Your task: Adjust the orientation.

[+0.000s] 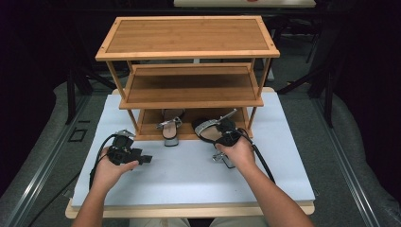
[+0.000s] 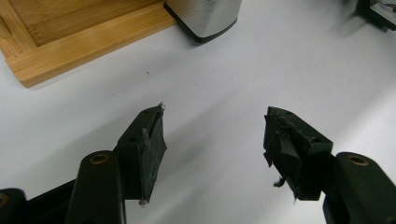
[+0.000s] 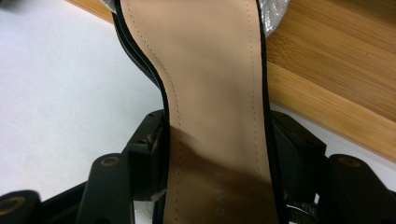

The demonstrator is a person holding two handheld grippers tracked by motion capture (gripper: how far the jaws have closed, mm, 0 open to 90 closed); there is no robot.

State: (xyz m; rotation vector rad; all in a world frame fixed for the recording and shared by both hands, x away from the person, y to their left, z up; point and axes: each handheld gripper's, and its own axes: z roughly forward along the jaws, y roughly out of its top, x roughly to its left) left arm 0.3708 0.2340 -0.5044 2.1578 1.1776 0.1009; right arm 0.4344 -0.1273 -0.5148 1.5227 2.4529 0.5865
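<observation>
One sandal (image 1: 171, 128) on bottom shelf (image 1: 151, 126). Right fingers (image 3: 299, 149) clamp second sandal (image 3: 210, 93), half in. Left fingers (image 2: 144, 144) open, empty.

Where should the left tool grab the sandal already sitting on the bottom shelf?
Probably across the narrow waist of the sandal, just ahead of its block heel, coming from the table side: the heel end overhangs the bottom shelf toward the open left tool.

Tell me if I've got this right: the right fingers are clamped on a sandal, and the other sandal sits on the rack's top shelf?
Not quite. The other sandal sits on the rack's bottom shelf, as the high view shows. The right fingers do clamp a sandal.
</observation>
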